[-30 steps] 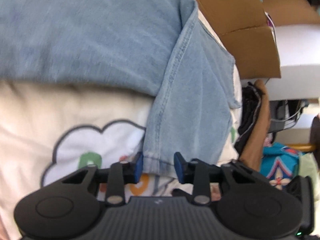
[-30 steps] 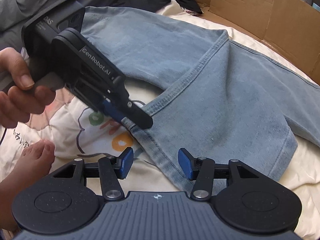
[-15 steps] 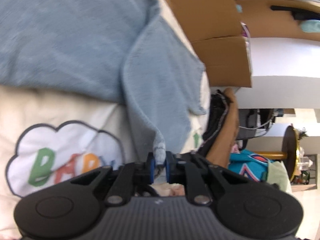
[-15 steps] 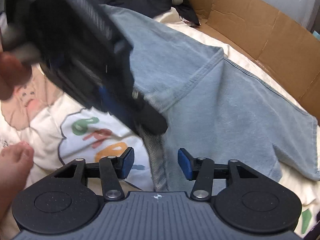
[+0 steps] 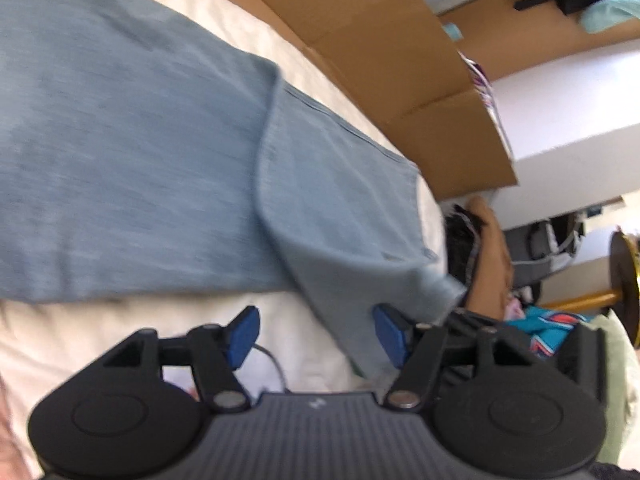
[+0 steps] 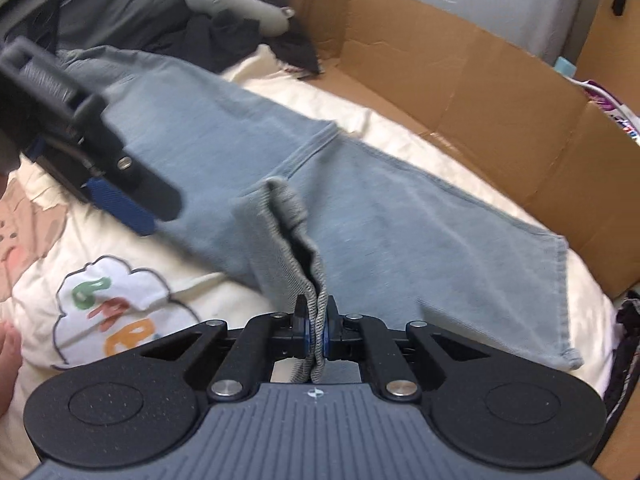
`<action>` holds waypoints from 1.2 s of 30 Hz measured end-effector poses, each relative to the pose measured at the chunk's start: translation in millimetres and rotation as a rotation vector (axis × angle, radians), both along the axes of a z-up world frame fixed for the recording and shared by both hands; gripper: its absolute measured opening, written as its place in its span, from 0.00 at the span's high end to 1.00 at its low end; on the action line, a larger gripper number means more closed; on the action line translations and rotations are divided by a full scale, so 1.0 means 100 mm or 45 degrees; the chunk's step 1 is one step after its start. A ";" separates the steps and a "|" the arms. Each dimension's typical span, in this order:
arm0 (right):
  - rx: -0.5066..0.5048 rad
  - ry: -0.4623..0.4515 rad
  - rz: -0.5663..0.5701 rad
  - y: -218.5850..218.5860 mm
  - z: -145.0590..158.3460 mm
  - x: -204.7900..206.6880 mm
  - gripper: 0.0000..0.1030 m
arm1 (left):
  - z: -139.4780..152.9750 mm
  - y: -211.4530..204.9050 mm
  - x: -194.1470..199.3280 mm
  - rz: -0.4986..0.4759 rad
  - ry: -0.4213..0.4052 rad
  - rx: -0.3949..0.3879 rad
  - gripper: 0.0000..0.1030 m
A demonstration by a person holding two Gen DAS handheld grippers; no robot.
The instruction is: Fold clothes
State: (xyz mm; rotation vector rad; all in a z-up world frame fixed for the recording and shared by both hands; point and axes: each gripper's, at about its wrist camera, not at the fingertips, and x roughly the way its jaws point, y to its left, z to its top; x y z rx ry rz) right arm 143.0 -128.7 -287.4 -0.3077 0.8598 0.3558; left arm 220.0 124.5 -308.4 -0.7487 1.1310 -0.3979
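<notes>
Pinching jeans (image 6: 400, 240) hem, right gripper (image 6: 316, 330) clamped tight on denim. Left gripper (image 5: 316, 336) jaws opening, gripping nothing. Jeans spread over quilt (image 6: 120, 272) beside cardboard box (image 6: 480, 92); box contents hidden.

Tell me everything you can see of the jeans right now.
The jeans are light blue denim, faded, with stitched seams and hemmed leg ends. They lie spread across the cream bedsheet, beside a cardboard wall. One bunched edge is lifted off the bed, pinched in the right gripper. The left gripper, jaws opening, presses on nothing, though a fold of denim hangs by its right pad.
</notes>
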 end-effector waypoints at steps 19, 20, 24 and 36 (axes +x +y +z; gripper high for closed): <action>-0.019 -0.092 -0.230 -0.95 0.15 0.88 0.96 | -0.18 0.40 -0.04 0.117 0.056 0.166 0.34; -0.020 -0.088 -0.239 -0.99 0.12 0.92 0.96 | -0.19 0.41 -0.04 0.125 0.062 0.166 0.34; 0.021 -0.045 -0.305 -1.18 -0.03 1.15 0.96 | -0.22 0.43 -0.03 0.125 0.074 0.181 0.34; 0.222 0.130 -0.589 -1.81 -0.51 1.87 0.95 | -0.24 0.47 -0.03 0.123 0.100 0.231 0.34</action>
